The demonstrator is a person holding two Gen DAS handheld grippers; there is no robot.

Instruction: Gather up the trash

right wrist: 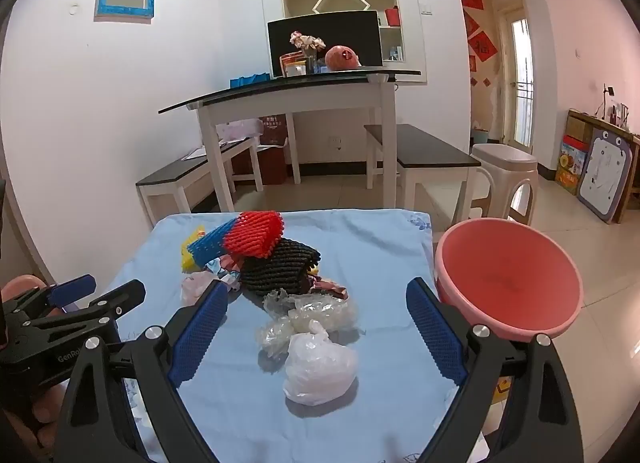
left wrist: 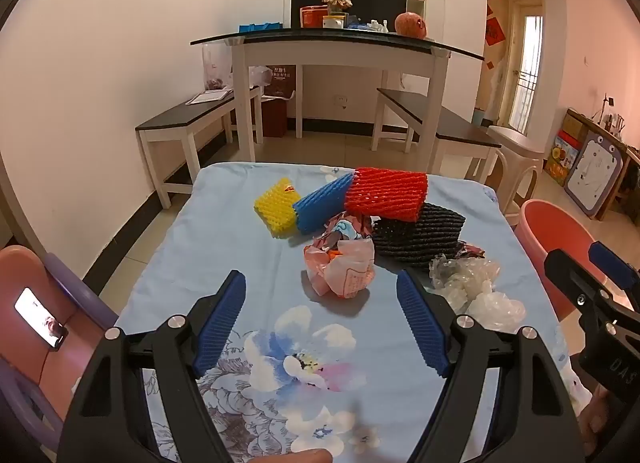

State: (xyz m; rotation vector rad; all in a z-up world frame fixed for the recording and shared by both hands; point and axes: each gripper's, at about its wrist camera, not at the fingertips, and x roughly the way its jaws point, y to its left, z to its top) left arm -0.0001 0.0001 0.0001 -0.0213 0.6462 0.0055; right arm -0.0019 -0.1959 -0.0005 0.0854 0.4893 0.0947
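Note:
On a light blue flowered cloth (left wrist: 224,247) lies a heap of trash: yellow foam net (left wrist: 276,205), blue foam net (left wrist: 322,203), red foam net (left wrist: 386,193), black foam net (left wrist: 420,237), a crumpled pink wrapper (left wrist: 340,271) and clear plastic bags (left wrist: 476,291). My left gripper (left wrist: 322,283) stands open just short of the pink wrapper, nothing between its fingers. My right gripper (right wrist: 318,291) is open too, its fingers wide on either side of the white plastic bag (right wrist: 320,369) and clear plastic (right wrist: 312,313), not touching them. The red net (right wrist: 254,233) and black net (right wrist: 280,271) lie beyond.
A pink plastic basin (right wrist: 508,283) stands off the cloth's right edge, also seen as a pink basin (left wrist: 556,231) in the left view. Behind are a white table (right wrist: 296,103) with benches and a beige stool (right wrist: 504,171). A chair with a lit phone (left wrist: 40,321) is at the left.

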